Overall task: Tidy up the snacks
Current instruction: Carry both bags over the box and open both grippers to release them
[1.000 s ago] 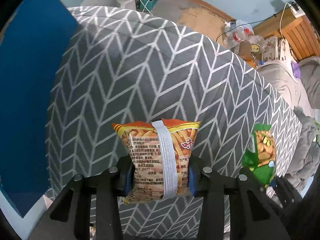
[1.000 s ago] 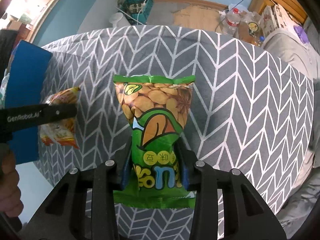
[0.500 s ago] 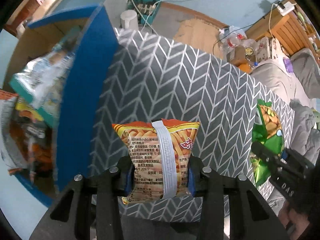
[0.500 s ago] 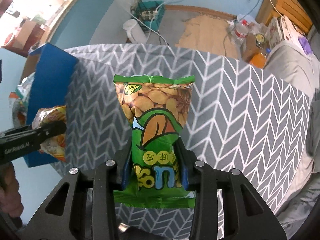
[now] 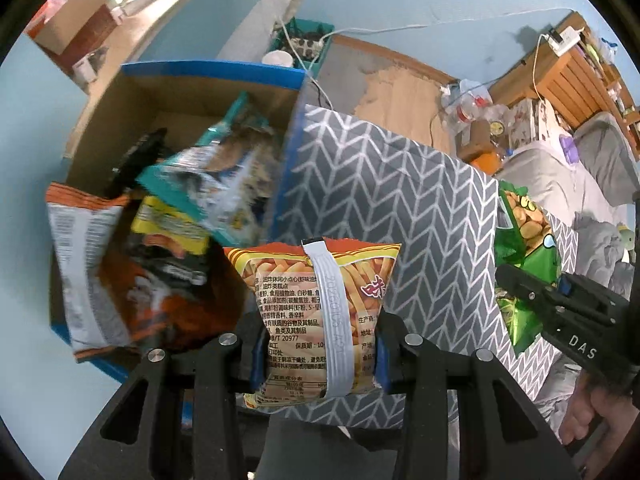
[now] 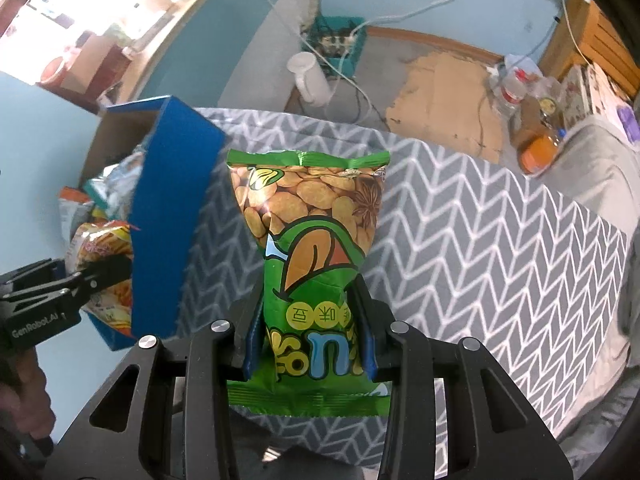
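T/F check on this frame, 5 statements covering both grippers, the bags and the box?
1. The left gripper is clamped on an orange snack bag. True.
2. The right gripper holds a blue bag. False: it grips a green peanut bag.
3. The blue box is empty. False: several snack packets already lie inside it.
4. The table carries a grey chevron-patterned cloth. True.
5. The orange snack bag lies flat on the cloth. False: it hangs between the left gripper's pads, near the box's edge.
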Motion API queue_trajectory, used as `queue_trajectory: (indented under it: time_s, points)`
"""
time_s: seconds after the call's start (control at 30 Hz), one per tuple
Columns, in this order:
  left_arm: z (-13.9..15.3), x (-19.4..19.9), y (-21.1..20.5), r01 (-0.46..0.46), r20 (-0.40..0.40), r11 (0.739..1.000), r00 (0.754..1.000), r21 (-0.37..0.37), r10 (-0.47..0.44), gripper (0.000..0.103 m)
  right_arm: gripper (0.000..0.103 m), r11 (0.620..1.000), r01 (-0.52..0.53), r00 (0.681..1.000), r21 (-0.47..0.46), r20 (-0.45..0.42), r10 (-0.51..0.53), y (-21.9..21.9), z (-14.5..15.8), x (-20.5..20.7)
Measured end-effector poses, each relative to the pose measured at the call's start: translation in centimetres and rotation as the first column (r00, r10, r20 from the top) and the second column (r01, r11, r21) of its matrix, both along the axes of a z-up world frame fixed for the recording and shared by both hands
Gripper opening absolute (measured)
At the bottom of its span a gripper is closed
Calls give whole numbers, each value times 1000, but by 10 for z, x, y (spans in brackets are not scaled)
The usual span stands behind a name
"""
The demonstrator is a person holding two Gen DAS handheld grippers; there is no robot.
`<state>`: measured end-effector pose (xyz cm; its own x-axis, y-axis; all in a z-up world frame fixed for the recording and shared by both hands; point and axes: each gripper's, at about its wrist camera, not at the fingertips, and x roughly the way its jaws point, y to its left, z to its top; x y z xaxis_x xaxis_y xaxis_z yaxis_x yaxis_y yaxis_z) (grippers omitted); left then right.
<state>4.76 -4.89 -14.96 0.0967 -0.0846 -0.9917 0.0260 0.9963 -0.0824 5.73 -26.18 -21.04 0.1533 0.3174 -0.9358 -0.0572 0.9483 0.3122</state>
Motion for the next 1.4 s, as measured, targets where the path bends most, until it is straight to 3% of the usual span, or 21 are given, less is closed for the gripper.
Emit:
queue_trajectory:
  time_s: [0.27, 0.77, 1.4]
  points:
    - [13, 10, 54, -26, 28, 999, 999, 18, 26, 41, 37, 998, -46, 999, 41, 27, 45, 51, 19, 14]
    - [35, 56, 130, 4, 94, 998, 996, 55, -9, 41, 37, 988, -137, 990, 76, 56, 133, 156, 40, 53]
    - [-2, 100, 171, 2, 42, 1000, 999, 15, -3, 44, 37, 989, -140, 990, 51, -27, 141, 243, 20, 94]
